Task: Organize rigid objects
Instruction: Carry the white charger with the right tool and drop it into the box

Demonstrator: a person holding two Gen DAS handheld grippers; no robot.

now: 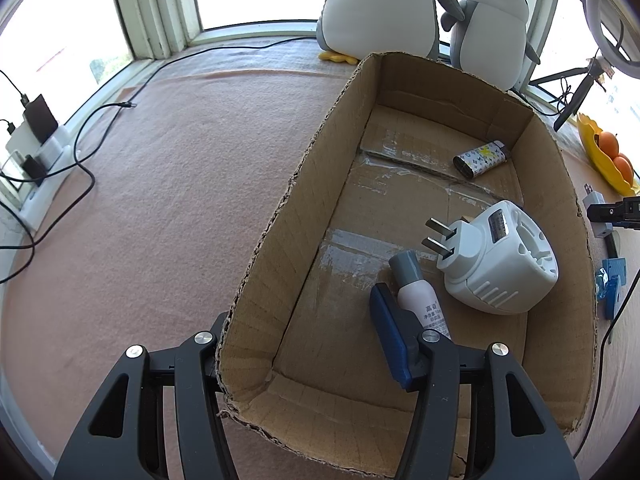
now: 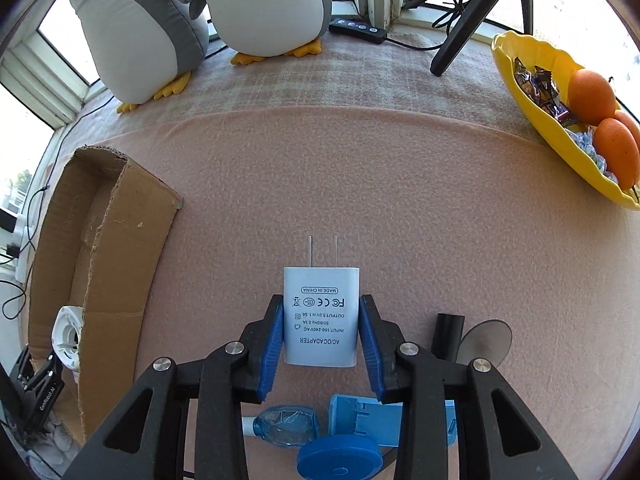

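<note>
AC/DC adapter [image 2: 319, 316] clamped in right tool [image 2: 320, 344], long axis and prongs toward twelve o'clock; open tabletop [image 2: 360, 184] ahead. Left tool [image 1: 304, 344] clamps cardboard box [image 1: 256, 280] wall.

White adapter [image 2: 320, 316] flat on pink desk [image 2: 400, 200], prongs forward. Open cardboard box [image 1: 280, 240] holds round white plug [image 1: 500, 264], tube [image 1: 416, 292], patterned lighter [image 1: 482, 158].

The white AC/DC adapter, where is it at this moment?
In the right wrist view, the white AC/DC adapter sits between the blue pads of the right gripper, above the pink cloth, right of the cardboard box.
</note>
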